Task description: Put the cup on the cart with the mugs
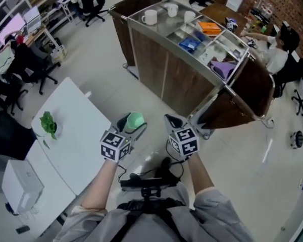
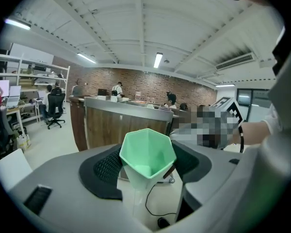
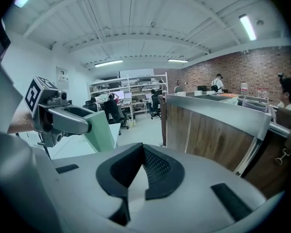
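A pale green faceted cup (image 1: 135, 119) (image 2: 148, 154) stands upright between the jaws of my left gripper (image 1: 133, 127) (image 2: 148, 165), which is shut on it, its dark pads pressing both sides. Beside it, my right gripper (image 1: 172, 120) (image 3: 142, 147) is shut with nothing held. The right gripper view also catches the left gripper (image 3: 63, 116) with the cup (image 3: 94, 130). Ahead stands the wood-sided cart (image 1: 166, 29) (image 2: 121, 116) (image 3: 218, 125) with a steel top. Three white mugs (image 1: 149, 17) sit at its far end. Both grippers hang over the floor, short of the cart.
A white table (image 1: 76, 130) with a green thing (image 1: 48, 124) on it lies to my left, a white box (image 1: 22, 185) beside it. Orange (image 1: 209, 27), blue (image 1: 190, 44) and purple (image 1: 223, 67) items fill the cart's trays. A person (image 1: 278, 54) sits behind the cart; office chairs (image 1: 30, 67) stand at far left.
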Action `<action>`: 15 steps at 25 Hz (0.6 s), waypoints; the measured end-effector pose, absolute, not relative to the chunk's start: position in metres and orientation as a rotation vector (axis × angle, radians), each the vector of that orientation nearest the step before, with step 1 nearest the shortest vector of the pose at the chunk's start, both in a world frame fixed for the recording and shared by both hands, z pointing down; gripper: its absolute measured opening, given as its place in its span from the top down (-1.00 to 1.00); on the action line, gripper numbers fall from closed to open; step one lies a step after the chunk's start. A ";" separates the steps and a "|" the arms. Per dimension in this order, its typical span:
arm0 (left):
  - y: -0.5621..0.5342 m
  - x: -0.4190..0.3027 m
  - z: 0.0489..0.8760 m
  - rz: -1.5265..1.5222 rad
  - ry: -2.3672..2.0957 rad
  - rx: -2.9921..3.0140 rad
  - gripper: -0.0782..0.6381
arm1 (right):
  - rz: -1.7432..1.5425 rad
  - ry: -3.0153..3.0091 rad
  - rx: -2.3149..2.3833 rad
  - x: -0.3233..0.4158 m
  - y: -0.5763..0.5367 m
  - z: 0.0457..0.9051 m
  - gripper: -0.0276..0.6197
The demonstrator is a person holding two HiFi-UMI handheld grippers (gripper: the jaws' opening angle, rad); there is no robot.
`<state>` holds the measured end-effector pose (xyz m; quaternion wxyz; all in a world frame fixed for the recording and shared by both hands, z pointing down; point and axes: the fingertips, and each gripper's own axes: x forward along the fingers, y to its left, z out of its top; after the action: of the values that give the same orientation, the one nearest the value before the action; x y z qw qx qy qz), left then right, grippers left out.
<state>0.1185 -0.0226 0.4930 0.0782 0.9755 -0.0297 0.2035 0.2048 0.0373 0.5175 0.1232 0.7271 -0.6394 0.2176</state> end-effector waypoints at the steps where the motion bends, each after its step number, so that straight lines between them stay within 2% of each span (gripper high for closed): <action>1: -0.017 0.133 0.492 0.612 -0.074 2.927 -0.11 | 0.635 -1.863 2.130 0.216 0.042 0.517 0.89; 15: 0.008 0.265 0.466 0.625 0.006 2.990 -0.11 | 0.610 -1.912 2.134 0.313 0.064 0.482 0.89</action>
<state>0.2654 0.0078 0.4661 0.0434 0.9779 0.0021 0.2045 0.3127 0.0642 0.4821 0.1058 0.7243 -0.6490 0.2072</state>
